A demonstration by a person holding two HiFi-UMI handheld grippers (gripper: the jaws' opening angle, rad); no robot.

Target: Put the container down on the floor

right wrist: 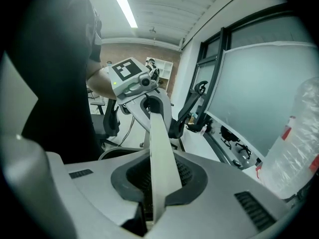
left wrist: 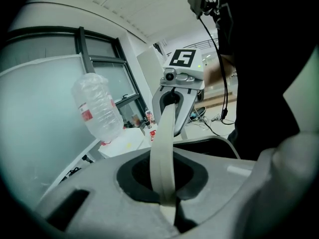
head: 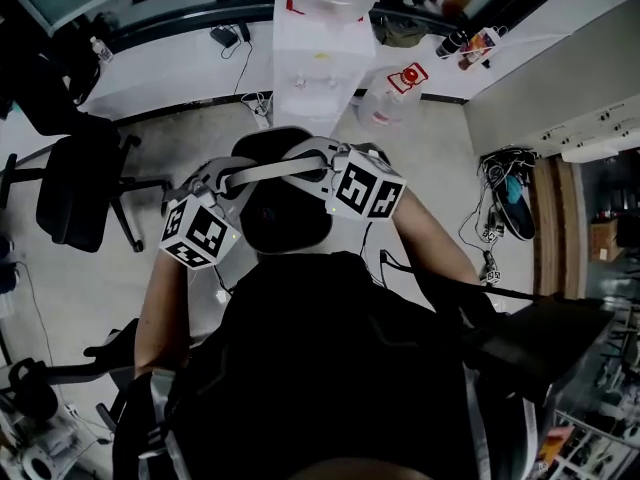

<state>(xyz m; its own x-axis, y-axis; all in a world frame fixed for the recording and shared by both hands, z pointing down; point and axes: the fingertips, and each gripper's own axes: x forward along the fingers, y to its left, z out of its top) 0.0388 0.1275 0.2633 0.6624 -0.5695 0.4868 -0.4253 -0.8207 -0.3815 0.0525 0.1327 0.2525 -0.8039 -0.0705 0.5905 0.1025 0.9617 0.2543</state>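
The left gripper [head: 214, 181] and the right gripper [head: 328, 156] are each clamped narrowly on one end of the pale flat band handle [head: 270, 171] of the round black container [head: 285, 213]. The container hangs beneath that band, between the two sets of fingers, over the pale floor [head: 170, 138].

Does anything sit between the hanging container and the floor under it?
Nothing visible does. The container hangs by its white handle over the floor; the office chair stands off to the left and the water dispenser ahead. The floor right beneath it is hidden.
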